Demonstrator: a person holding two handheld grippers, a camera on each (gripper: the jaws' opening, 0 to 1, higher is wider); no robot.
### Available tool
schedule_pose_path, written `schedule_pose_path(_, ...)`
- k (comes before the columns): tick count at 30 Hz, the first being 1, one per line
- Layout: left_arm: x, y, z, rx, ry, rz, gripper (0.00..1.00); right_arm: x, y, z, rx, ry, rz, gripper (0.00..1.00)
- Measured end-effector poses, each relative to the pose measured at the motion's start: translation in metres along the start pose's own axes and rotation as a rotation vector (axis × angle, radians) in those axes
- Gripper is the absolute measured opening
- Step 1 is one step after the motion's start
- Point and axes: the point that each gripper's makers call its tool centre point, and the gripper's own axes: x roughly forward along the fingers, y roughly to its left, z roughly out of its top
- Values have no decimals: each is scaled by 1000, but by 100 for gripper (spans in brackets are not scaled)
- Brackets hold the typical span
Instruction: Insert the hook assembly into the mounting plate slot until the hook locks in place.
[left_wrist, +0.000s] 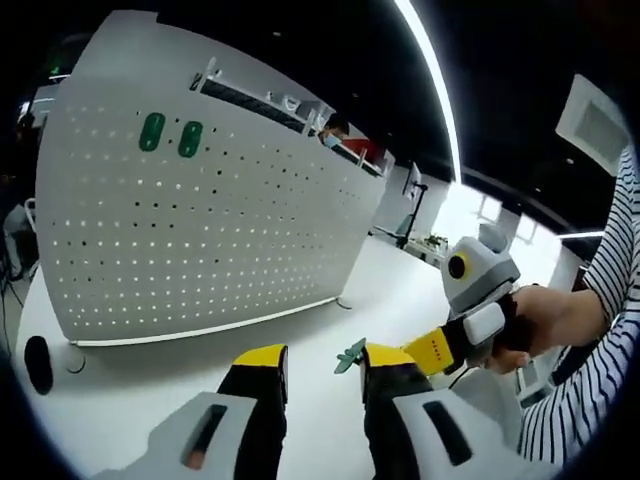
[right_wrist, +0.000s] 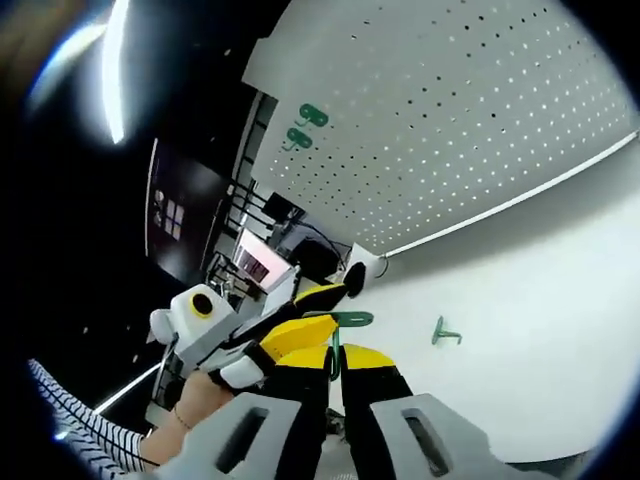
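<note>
The white perforated mounting plate stands upright on the table, with two green hooks hanging near its top left. In the right gripper view the plate and its two hooks appear overhead. My right gripper is shut on a green hook, whose top sticks out above the yellow tips. That hook and the right gripper, in a person's hand, enter the left gripper view beside my open left gripper. A second loose green hook lies on the table.
The white table runs in front of the plate. A black object and a small white disc sit by the plate's lower left corner. A striped sleeve is at the right. Office desks lie behind.
</note>
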Motion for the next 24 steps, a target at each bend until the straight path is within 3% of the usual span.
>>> schedule_pose_path(8,1,-16,2,11,-2,-69,9,1,1,1,40,5,18,1)
schedule_pose_path(18,0,-13,3,32,0,-58,7,4,3,0,69,19,39,1)
schedule_pose_path(24,0,-14,-1,101,43,-50,4,4,0,1,52,26,38,1)
